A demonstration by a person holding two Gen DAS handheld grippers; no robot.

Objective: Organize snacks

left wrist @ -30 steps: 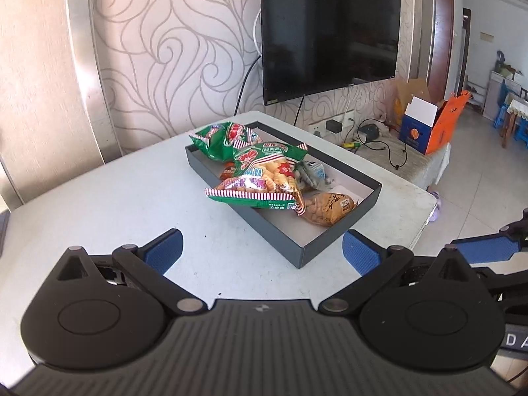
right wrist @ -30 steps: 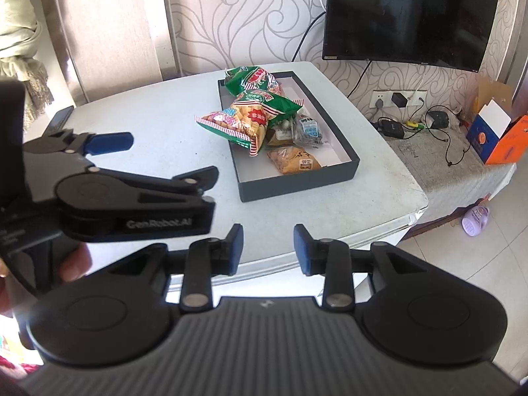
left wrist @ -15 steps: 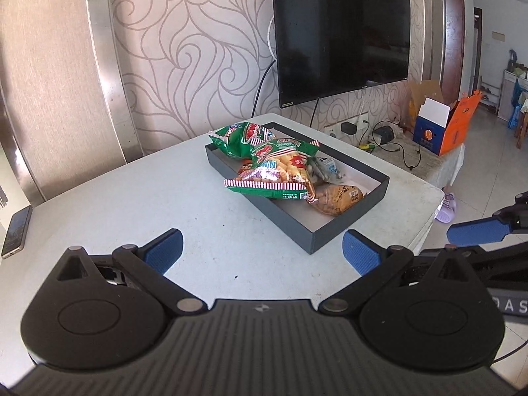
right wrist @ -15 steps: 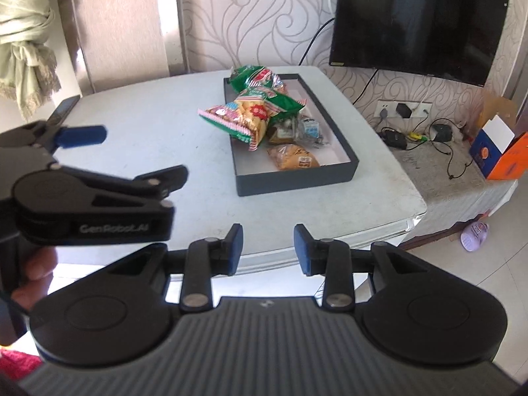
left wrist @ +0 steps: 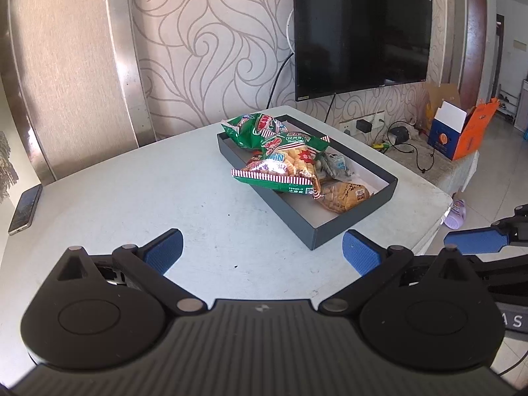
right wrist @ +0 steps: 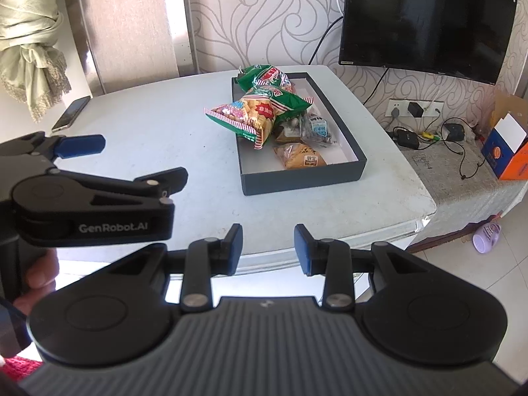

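Observation:
A dark grey box point(left wrist: 354, 222) point(right wrist: 303, 181) stands on the white table point(left wrist: 165, 191) point(right wrist: 158, 132). It holds several snack bags: a green bag point(left wrist: 254, 130) point(right wrist: 264, 77) at the far end, a green and orange striped bag point(left wrist: 283, 168) point(right wrist: 254, 114) hanging over the left rim, small clear packets point(left wrist: 335, 165) point(right wrist: 316, 125) and an orange pastry pack point(left wrist: 343, 194) point(right wrist: 302, 156). My left gripper point(left wrist: 262, 252) point(right wrist: 132, 156) is open and empty, well short of the box. My right gripper point(right wrist: 268, 247) is open and empty, off the table's near edge.
A phone point(left wrist: 25, 208) point(right wrist: 71, 114) lies at the table's left edge. A wall TV point(left wrist: 359, 26) point(right wrist: 425, 16) hangs behind. Cables and chargers point(right wrist: 425, 132), an orange and blue carton point(left wrist: 458, 132) point(right wrist: 508, 148) and a purple slipper point(right wrist: 486, 232) are to the right.
Both grippers have drawn back from the box, which looks smaller and farther now. The phone has come into the left wrist view. Both jaws stay as they were.

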